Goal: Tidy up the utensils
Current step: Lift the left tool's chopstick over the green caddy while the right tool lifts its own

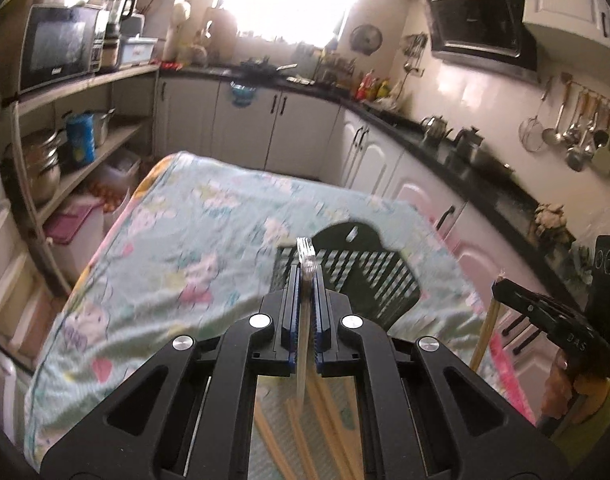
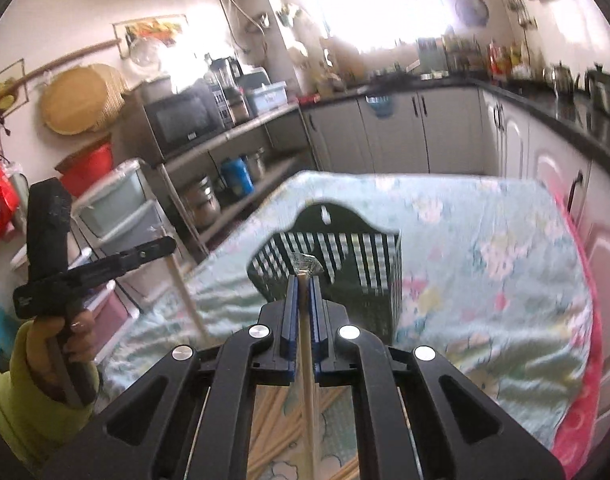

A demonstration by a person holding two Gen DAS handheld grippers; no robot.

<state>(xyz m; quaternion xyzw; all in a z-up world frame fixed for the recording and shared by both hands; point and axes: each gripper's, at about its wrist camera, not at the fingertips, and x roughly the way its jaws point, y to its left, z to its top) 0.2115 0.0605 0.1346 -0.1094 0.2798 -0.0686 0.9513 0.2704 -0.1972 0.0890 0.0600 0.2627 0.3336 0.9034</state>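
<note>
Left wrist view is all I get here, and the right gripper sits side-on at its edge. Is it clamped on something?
Observer: Yes. Its own camera shows the right gripper shut on a pale chopstick, with a silvery cap poking past the fingertips.
Operator: Where does it aim?
Observer: Straight at the dark slotted basket, just ahead of it on the cloth.
Operator: How does my chopstick hang?
Observer: The left chopstick slants steeply down from the left gripper, beside the table's edge.

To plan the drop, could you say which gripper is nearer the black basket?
Right, narrowly: the right gripper faces the black basket head-on; the left gripper sits off its corner.
</note>
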